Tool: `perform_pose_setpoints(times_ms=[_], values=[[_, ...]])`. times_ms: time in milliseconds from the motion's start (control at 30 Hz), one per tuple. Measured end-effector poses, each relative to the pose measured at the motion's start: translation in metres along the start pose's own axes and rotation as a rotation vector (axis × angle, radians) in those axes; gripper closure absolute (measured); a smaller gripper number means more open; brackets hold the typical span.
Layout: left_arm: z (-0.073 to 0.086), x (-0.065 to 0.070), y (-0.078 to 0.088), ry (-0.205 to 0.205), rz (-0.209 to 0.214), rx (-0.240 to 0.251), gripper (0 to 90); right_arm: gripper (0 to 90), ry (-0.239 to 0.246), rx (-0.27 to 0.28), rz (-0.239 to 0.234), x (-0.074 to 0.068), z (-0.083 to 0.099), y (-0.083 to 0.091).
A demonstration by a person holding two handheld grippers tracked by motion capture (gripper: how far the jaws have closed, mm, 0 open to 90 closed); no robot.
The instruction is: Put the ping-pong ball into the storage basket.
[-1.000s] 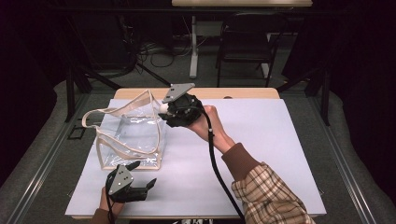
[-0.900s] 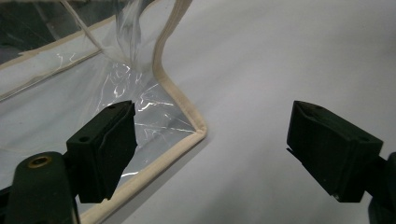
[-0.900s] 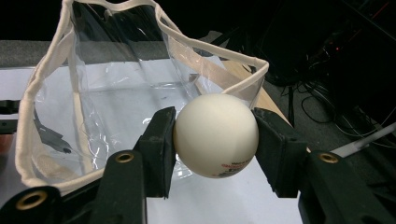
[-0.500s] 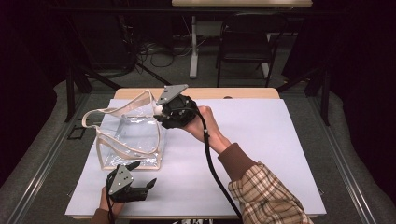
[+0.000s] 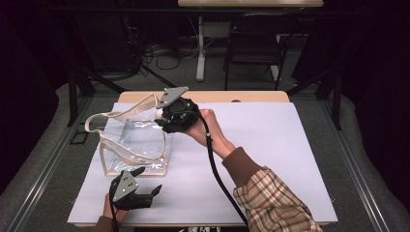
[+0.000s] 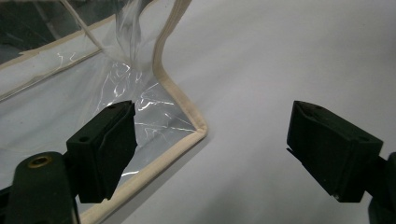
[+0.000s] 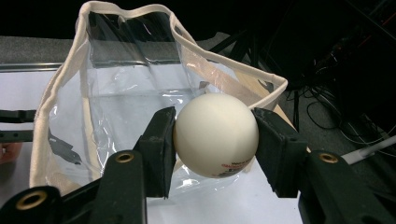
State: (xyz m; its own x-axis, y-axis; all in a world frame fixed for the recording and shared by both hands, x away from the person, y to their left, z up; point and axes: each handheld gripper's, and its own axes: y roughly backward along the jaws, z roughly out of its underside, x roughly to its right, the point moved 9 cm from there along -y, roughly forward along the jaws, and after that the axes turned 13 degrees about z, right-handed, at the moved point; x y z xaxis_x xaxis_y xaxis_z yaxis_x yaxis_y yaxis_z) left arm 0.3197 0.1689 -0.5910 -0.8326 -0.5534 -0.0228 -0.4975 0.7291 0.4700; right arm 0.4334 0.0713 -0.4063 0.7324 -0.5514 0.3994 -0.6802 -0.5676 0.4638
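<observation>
Bag: clear, upright, mouth gaping.
My left gripper: jaws apart, beside bag's near corner.
My right gripper: clamped on ball.
Ball: at bag's rim.
Risk: I judge early release bounces it off the rim.

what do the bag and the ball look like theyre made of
Bag: clear, glossy soft plastic, likely vinyl; it wrinkles and throws glare. Its cream edging looks like matte woven fabric tape. Ball: smooth, matte off-white hard plastic, probably a table-tennis ball, with small red print.

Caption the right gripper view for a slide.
Right tongs clamp a cream-white plastic ball before the open, cream-trimmed clear plastic bag.
</observation>
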Motion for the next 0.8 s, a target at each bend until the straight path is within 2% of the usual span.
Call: perform_pose_setpoints(times_ms=[800], values=[[-0.001, 0.0, 0.0, -0.002, 0.002, 0.007, 16.1, 50.9, 0.033, -0.021, -0.032, -0.018, -0.005, -0.011]])
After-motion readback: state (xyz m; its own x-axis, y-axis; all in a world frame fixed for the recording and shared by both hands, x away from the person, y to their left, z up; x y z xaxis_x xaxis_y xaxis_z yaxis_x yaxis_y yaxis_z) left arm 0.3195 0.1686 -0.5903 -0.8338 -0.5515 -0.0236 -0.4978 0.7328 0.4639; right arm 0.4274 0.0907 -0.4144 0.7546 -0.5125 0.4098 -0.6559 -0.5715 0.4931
